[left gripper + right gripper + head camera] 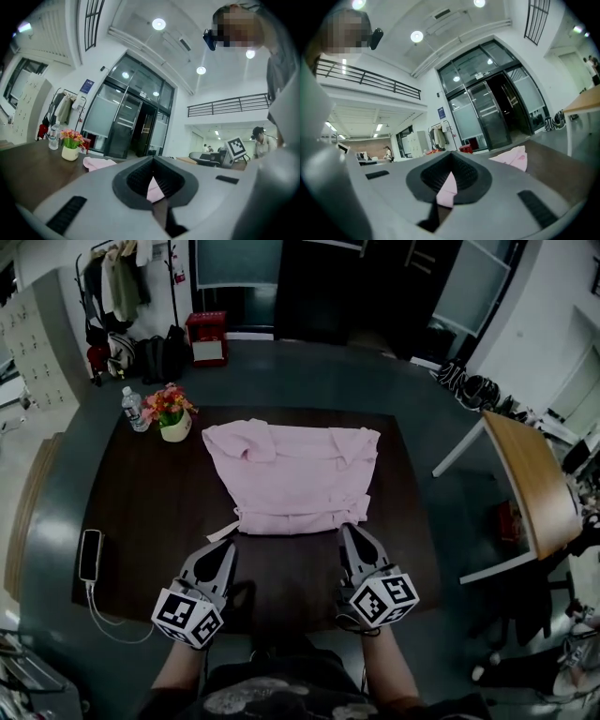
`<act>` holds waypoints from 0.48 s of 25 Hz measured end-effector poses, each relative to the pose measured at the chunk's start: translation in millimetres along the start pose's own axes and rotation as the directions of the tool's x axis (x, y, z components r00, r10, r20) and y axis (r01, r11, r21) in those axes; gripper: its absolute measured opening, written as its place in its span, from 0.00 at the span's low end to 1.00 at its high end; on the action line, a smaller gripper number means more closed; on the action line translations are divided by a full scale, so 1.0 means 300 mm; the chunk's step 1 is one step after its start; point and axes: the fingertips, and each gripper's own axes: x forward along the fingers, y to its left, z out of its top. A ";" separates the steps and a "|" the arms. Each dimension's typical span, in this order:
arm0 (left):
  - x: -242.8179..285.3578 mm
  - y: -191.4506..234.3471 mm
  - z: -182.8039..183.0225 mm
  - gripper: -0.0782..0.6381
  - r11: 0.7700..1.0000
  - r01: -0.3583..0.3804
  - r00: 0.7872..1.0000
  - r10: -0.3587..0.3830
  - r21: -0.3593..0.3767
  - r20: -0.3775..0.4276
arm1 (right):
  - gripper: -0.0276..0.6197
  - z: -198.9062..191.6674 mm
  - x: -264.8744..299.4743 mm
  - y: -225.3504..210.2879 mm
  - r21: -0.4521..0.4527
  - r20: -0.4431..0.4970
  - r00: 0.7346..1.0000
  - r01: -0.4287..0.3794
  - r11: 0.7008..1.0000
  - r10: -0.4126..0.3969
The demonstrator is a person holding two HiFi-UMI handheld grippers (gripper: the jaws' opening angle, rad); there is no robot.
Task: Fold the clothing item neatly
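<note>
Pink garment (291, 479) lies spread flat across the middle of the dark desk (150, 493), with its hem toward the desk's near edge and its upper corners folded inward. The left hand-held gripper (222, 549) and the right hand-held gripper (353, 532) sit over the desk's near side, each clenched on a pinch of pink cloth at one end of that hem. At the desk's far left corner stand a flower pot (173, 421) and a water bottle (134, 409), and a phone (90, 554) lies by the desk's left edge.
</note>
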 end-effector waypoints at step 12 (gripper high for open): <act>-0.242 -0.190 -0.060 0.12 0.994 0.070 0.997 -0.069 0.084 -0.022 | 0.03 -0.104 -0.395 0.111 -0.064 -0.047 0.995 0.082 0.995 -0.085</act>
